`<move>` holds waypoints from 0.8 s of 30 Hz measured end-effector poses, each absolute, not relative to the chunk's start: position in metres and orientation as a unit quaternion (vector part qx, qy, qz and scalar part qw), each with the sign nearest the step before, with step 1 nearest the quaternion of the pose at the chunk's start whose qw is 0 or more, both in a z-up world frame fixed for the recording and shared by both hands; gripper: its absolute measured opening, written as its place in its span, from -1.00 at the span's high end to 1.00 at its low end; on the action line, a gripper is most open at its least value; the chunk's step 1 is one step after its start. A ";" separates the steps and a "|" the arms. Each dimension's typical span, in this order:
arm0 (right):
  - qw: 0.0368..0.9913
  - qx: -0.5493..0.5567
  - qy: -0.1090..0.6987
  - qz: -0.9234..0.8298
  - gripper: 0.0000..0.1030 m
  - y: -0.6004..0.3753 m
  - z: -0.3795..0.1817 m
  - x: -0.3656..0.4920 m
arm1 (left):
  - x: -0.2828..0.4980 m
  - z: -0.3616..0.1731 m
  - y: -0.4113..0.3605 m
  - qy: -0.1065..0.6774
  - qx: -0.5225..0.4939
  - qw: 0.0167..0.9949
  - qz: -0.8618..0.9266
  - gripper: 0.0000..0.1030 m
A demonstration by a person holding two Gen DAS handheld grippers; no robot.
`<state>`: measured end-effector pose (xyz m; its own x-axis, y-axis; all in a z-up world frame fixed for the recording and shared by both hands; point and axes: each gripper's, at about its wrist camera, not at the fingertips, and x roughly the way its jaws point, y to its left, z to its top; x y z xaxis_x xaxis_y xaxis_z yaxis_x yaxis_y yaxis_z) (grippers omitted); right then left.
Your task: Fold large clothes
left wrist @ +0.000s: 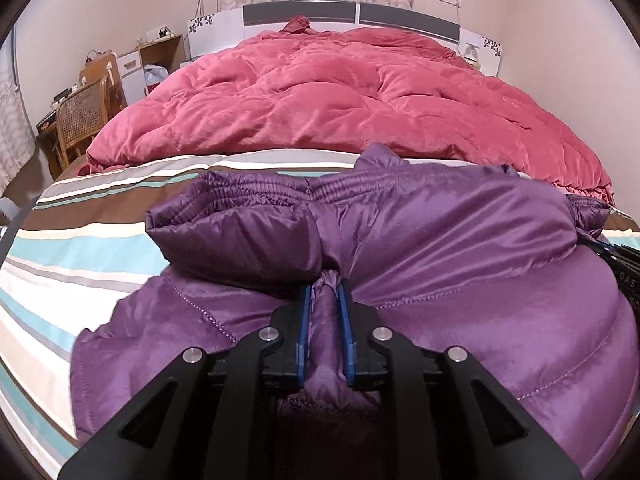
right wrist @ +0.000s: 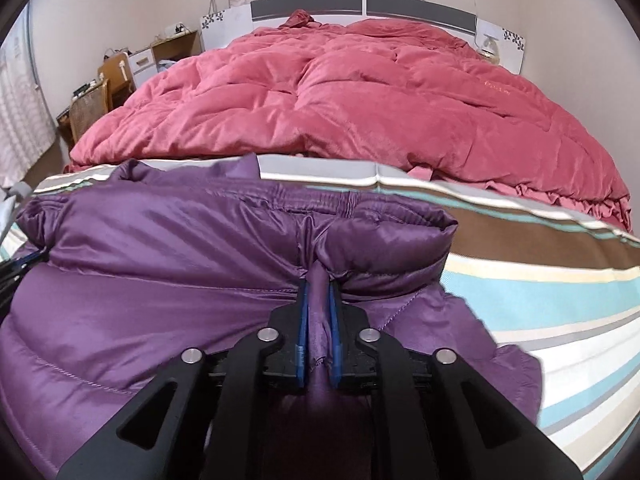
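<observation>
Pale walls, a patterned curtain and a white-and-grey headboard (left wrist: 300, 12) close off the far end of a bedroom, with a wooden chair (left wrist: 82, 118) and small shelves along the left wall. Filling most of the bed is a rumpled pink quilt (left wrist: 340, 92), pushed back so that the striped sheet (left wrist: 60, 248) lies bare across the near part of the mattress.

On that bare stretch sits the purple padded garment (left wrist: 460, 224), puffy and quilted, lying crosswise so its long axis runs from side to side in front of both cameras. A layer with a gathered elastic edge (left wrist: 260, 190) is already turned over on top of the lower quilted panel, its far edge toward the quilt.

Both tools bite into the near side of this bundle. The left gripper (left wrist: 325, 320) is clenched on a pinched ridge of purple fabric toward the garment's left end; the right gripper (right wrist: 318, 312) is clamped on a similar ridge toward its right end. Each sees the other's dark frame only at the margin of its view.

Since the bulk of the garment lies ahead of the fingers, the next fold probably carries the held edge forward, both hands travelling together to keep it square.
</observation>
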<state>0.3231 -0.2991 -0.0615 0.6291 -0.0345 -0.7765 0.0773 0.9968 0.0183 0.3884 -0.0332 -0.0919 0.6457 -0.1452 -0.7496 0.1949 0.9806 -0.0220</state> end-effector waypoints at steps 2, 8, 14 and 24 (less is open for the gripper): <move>0.903 0.031 0.428 -0.028 0.83 -0.301 -0.067 0.324 | 0.386 -0.097 -0.032 0.404 0.024 0.910 -0.093 0.72; 0.908 0.040 0.417 -0.030 0.83 -0.303 -0.073 0.324 | 0.384 -0.102 -0.033 0.401 0.021 0.911 -0.090 0.71; 0.909 0.041 0.414 -0.030 0.83 -0.302 -0.072 0.323 | 0.383 -0.103 -0.032 0.400 0.014 0.912 -0.093 0.72; 0.910 0.047 0.412 -0.026 0.83 -0.303 -0.071 0.317 | 0.372 -0.104 -0.024 0.398 -0.009 0.912 -0.100 0.72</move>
